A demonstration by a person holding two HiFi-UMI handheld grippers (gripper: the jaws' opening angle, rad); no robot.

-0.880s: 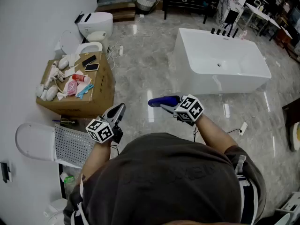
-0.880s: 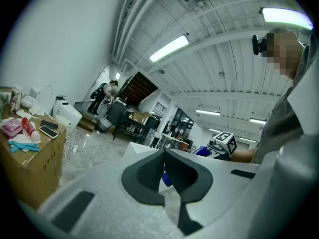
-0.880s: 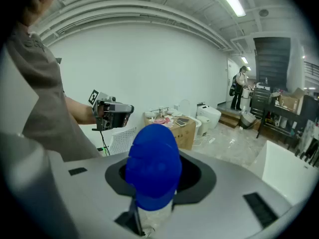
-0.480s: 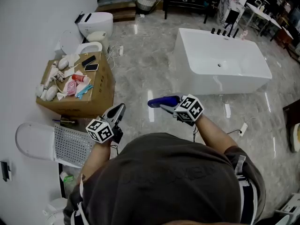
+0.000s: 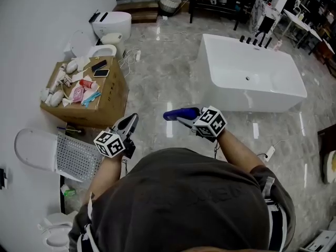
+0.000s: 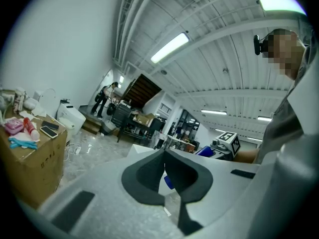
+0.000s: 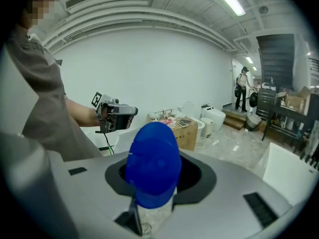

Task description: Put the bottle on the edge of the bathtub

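My right gripper [image 5: 185,118] is shut on a blue-capped bottle [image 5: 176,113], held out over the marble floor, well short of the white bathtub [image 5: 252,73]. In the right gripper view the bottle's blue cap [image 7: 152,164] fills the space between the jaws, its clear body below. My left gripper [image 5: 127,124] hangs beside my left side with its jaws together and nothing between them. In the left gripper view the dark pads [image 6: 182,176] meet in the middle, and the bottle's blue cap [image 6: 169,182] shows beyond them.
A cardboard box [image 5: 88,97] with phones and small items on top stands at the left by the wall. Toilets [image 5: 111,25] and a perforated white panel [image 5: 76,158] line the wall. Black taps [image 5: 255,41] sit at the bathtub's far end. A cable [image 5: 269,152] lies on the floor right.
The view has shifted slightly forward and the bathtub sits a bit nearer. Both grippers hold the same pose, the right one still carrying the bottle.
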